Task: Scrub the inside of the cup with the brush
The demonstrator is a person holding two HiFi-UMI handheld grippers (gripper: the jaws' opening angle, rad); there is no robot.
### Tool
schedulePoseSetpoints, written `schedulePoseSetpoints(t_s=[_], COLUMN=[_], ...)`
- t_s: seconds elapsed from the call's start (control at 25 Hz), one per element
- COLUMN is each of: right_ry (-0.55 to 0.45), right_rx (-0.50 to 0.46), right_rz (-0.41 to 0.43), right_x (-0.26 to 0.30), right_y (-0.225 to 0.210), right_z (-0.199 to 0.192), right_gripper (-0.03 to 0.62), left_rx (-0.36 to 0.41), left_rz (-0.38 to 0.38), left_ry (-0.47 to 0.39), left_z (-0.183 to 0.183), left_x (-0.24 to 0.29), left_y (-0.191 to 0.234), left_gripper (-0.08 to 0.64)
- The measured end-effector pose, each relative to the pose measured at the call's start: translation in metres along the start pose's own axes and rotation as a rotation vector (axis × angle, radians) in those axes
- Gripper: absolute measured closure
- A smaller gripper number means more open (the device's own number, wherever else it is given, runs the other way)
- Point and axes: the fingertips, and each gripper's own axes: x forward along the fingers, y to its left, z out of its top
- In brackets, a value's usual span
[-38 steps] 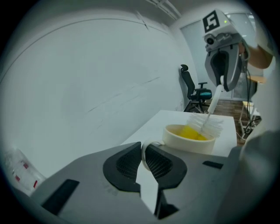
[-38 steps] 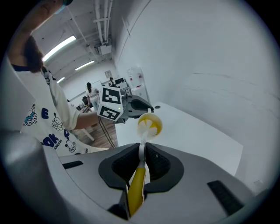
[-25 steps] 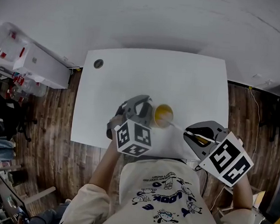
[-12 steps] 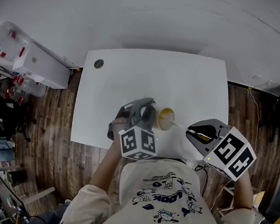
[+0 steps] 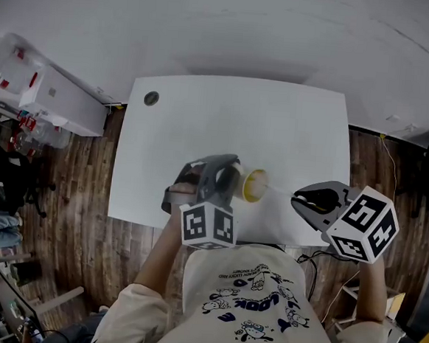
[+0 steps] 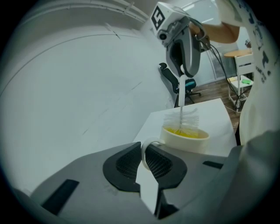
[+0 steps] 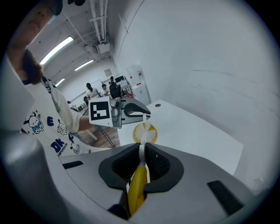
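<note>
Above the white table [image 5: 204,114] my left gripper [image 5: 225,177] is shut on the handle of a cream cup [image 5: 252,185] with a yellow inside. The cup is tipped, with its mouth turned to the right. In the left gripper view the handle [image 6: 145,154] sits between the pads, and the brush's white bristles [image 6: 182,119] stand at the cup's rim, partly inside. To the right, my right gripper [image 5: 301,200] is shut on the brush's yellow handle [image 7: 138,183]. Its thin white stem runs to the cup [image 7: 144,131].
A small dark round cap [image 5: 151,98] lies at the table's far left corner. A white cabinet [image 5: 57,99] stands left of the table on the wooden floor. A stool or shelf [image 5: 353,293] shows by my right side. People stand far off in the right gripper view.
The cup has tipped from mouth-up to mouth facing right. My right gripper has shifted right and slightly up, drawing the brush toward the rim.
</note>
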Motion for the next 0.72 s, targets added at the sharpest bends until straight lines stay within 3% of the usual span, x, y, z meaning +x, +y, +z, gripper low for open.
schedulePoseSetpoints(t_s=[0.44, 0.72], right_ry=[-0.089, -0.127], right_rx=[0.147, 0.212], right_rz=[0.039, 0.053], right_x=[-0.005, -0.003], right_y=[-0.014, -0.012], right_z=[-0.005, -0.01], right_gripper=[0.545, 0.545], left_rx=[-0.041, -0.13], left_rz=[0.033, 0.036], left_ry=[-0.044, -0.062], left_z=[0.003, -0.003], left_x=[-0.008, -0.016], left_y=[0.011, 0.019], left_gripper=[0.525, 0.525])
